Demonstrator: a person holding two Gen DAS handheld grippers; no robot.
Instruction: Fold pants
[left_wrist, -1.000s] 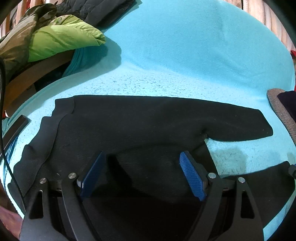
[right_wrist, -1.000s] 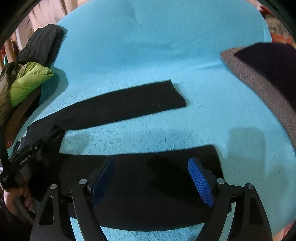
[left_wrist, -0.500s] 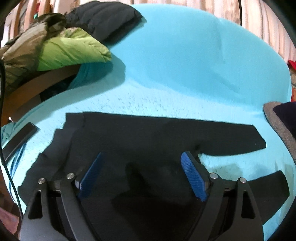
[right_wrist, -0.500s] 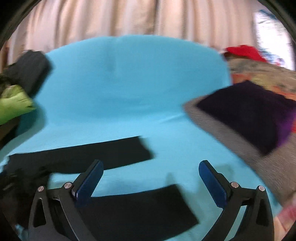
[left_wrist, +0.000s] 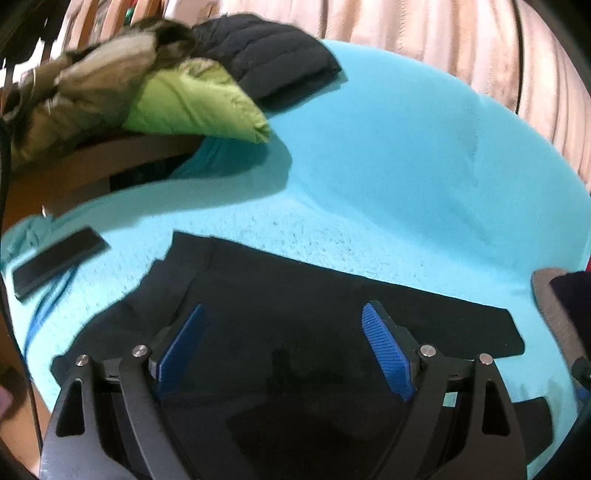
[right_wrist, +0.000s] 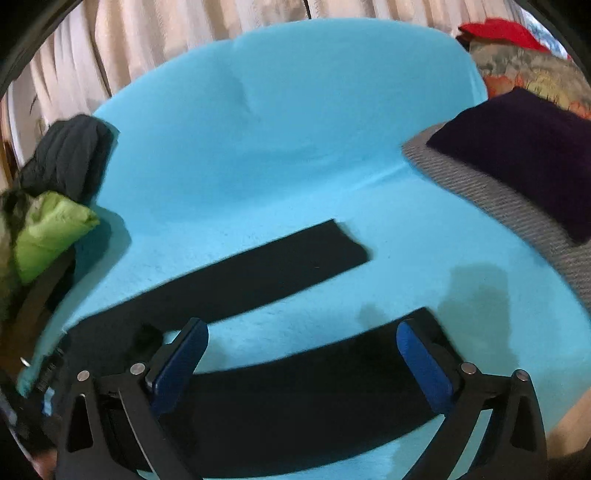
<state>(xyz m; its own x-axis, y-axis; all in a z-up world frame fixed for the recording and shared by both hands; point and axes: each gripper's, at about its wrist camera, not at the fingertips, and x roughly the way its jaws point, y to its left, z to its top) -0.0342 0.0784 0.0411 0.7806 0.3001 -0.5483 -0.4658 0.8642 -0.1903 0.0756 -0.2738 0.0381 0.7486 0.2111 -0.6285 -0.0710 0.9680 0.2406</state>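
- The black pants (right_wrist: 258, 269) lie flat on the teal blanket (right_wrist: 280, 140), legs splayed apart, so no fold is made yet
- left gripper (left_wrist: 284, 347) and right gripper (right_wrist: 303, 354) both spread wide above them, holding nothing
- everything's left: legs together, then halve

A turquoise fleece-covered sofa (right_wrist: 295, 122) stands before pale pleated curtains (right_wrist: 155, 33), with a wooden armrest (left_wrist: 122, 155).

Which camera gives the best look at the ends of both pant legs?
The right wrist view: both leg ends of the black pants lie spread apart there. The left wrist view shows mostly the waist, and its gripper hides part of the legs.
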